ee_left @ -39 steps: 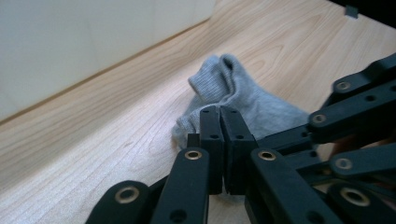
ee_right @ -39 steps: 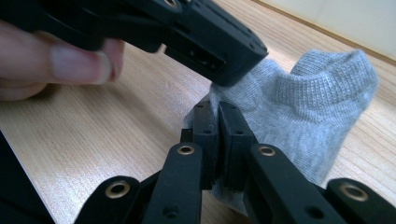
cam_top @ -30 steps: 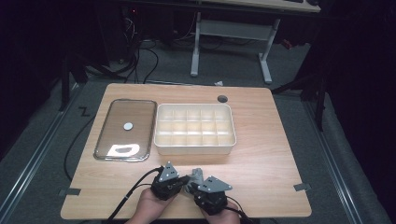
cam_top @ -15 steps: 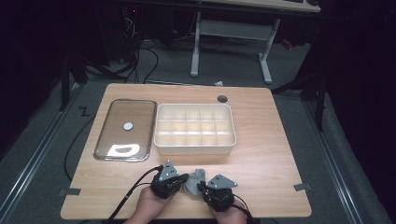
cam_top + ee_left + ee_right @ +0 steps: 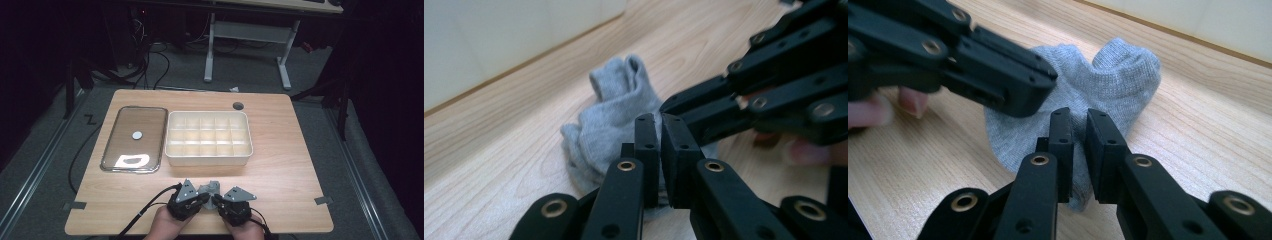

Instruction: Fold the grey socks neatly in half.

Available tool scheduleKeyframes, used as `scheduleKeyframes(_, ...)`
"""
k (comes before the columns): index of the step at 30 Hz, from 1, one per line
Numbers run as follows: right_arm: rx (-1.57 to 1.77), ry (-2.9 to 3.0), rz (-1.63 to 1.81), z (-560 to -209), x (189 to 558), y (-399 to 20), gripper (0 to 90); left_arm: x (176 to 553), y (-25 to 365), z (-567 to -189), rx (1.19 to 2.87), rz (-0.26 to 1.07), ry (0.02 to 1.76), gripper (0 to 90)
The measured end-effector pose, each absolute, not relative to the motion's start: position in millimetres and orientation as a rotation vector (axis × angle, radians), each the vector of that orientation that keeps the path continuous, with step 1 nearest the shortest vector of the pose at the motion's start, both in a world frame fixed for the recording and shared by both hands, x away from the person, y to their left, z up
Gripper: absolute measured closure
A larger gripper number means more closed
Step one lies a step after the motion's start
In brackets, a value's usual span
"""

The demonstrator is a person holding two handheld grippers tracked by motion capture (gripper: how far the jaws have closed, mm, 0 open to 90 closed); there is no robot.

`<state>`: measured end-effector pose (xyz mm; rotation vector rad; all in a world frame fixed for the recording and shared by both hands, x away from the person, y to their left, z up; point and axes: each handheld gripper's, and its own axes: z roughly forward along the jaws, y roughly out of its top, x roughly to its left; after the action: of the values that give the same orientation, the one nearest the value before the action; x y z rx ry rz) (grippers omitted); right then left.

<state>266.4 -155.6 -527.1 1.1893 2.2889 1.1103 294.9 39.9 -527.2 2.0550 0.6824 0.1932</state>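
A small grey sock (image 5: pixel 212 186) lies crumpled on the wooden table near its front edge, between the two grippers. My left gripper (image 5: pixel 204 197) comes at it from the left and my right gripper (image 5: pixel 217 198) from the right, tips almost meeting. In the left gripper view the sock (image 5: pixel 616 117) is bunched behind the left gripper (image 5: pixel 659 125), whose jaws have just been opening a little and still pinch a thin fold. In the right gripper view the right gripper (image 5: pixel 1079 119) is shut on the sock's (image 5: pixel 1113 75) near edge, with fabric between its pads.
A white box (image 5: pixel 208 156) with several compartments stands in the middle of the table. A clear flat lid (image 5: pixel 134 137) lies to its left. A cable hole (image 5: pixel 238 105) is at the back edge. The hands sit at the table's front edge.
The right gripper has shifted slightly right and toward the front edge. The left gripper has stayed put. The sock stays between the tips.
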Motion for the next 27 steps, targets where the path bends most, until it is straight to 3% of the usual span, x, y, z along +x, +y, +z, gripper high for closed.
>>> scheduleKeyframes(14, 1.200, 2.282, 1.116, -527.6, 265.8, -156.7, 82.4, 295.9, 48.6, -532.0, 2.099, 0.245, 0.701, 90.0)
scheduleKeyframes(20, 1.282, 2.213, 1.171, -509.9, 259.9, -157.8, 67.2, 295.7, 48.9, -532.2, 2.094, 0.246, 0.708, 89.5)
scheduleKeyframes(24, 1.375, 2.218, 1.130, -517.1, 263.4, -161.2, 57.9, 295.7, 49.0, -532.2, 2.094, 0.244, 0.708, 89.2)
scheduleKeyframes(27, 1.408, 2.223, 1.128, -522.0, 264.7, -162.2, 56.4, 295.5, 48.9, -532.1, 2.095, 0.248, 0.705, 89.1)
